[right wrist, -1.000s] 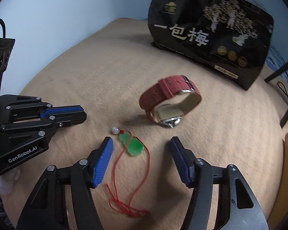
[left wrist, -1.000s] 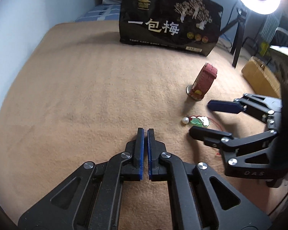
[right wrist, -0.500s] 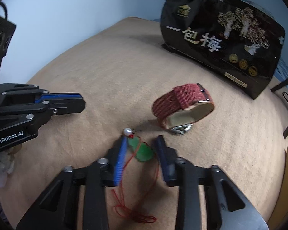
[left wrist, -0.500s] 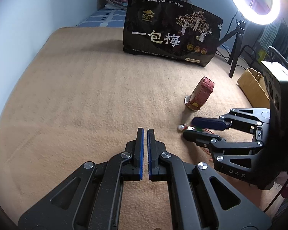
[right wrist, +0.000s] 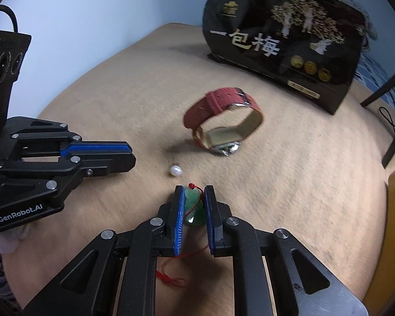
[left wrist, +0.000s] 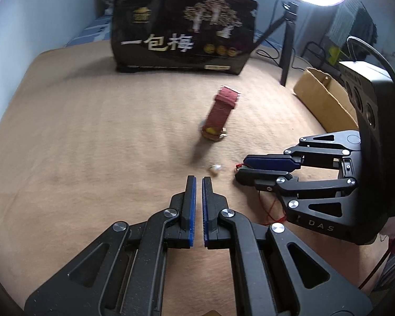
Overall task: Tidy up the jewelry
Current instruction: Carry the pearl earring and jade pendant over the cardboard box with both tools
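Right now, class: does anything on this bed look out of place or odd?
The pearl lies loose, apart from the pendant between the closing right gripper. The red cord trails tangled beneath. The watch rests tipped on its side.

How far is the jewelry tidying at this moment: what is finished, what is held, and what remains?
Nothing looks put away yet. In hand: the right gripper is closing on the green pendant, which sits between its pads, its red cord trailing below. The left gripper is shut and empty. Left: the pearl and the red watch lie loose on the tan cloth.
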Demonstrator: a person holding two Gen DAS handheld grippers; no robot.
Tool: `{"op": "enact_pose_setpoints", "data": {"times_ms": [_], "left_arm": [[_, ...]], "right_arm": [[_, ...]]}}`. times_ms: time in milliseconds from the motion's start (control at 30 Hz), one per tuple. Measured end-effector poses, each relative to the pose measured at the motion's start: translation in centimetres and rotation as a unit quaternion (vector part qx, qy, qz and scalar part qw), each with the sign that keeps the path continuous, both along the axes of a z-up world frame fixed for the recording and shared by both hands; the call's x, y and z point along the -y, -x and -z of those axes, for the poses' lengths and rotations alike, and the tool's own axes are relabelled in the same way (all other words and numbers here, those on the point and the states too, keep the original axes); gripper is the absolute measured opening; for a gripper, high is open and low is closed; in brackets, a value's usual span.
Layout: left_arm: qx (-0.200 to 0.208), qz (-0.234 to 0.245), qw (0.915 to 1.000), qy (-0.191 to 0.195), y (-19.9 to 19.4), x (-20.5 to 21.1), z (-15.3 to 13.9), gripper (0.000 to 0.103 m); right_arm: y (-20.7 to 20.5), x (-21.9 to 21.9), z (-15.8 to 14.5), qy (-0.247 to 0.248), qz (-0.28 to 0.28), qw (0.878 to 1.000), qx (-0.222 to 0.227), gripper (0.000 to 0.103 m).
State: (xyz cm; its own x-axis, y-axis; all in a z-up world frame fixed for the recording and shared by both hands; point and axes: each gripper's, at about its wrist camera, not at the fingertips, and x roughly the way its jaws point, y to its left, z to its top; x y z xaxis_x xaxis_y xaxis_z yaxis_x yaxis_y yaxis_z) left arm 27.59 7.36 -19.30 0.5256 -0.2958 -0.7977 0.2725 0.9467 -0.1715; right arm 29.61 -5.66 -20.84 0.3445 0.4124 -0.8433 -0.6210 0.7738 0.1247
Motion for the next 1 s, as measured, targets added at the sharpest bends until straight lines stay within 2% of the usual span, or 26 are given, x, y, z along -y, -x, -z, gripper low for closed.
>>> {"op": "enact_pose_setpoints", "data": {"times_ms": [133, 233, 533, 600, 800, 1000], "left_arm": [[-0.004, 0.010, 0.9999, -0.001, -0.3, 1.0, 0.2, 0.002], [-0.005, 0.013, 0.9999, -0.006, -0.7, 1.6, 0.6, 0.019], [-0.003, 0.015, 0.9987, -0.049, -2.3, 3.6, 2.0, 0.019], [0.002, 0.013, 0.9985, -0.053, -2.4, 3.5, 2.1, 0.009], [0.004, 0.000, 0.9991, -0.042, -2.1, 2.9, 1.6, 0.009], [0.019, -0.016, 0.9990, -0.037, -0.8, 2.0, -0.9, 0.009]], "right_arm": [[0.2, 1.6, 0.2, 0.000, 0.012, 1.000, -0.003, 0.013], [0.3, 2.7, 0.2, 0.002, 0.023, 1.000, -0.002, 0.013], [0.6, 3.8, 0.2, 0.003, 0.037, 0.999, 0.002, 0.013], [0.4, 3.6, 0.3, 0.004, 0.037, 0.999, 0.003, 0.013], [0.9, 3.7, -0.1, 0.004, 0.042, 0.999, 0.006, 0.013], [1.7, 4.7, -2.0, -0.008, 0.056, 0.998, 0.017, 0.013]]}}
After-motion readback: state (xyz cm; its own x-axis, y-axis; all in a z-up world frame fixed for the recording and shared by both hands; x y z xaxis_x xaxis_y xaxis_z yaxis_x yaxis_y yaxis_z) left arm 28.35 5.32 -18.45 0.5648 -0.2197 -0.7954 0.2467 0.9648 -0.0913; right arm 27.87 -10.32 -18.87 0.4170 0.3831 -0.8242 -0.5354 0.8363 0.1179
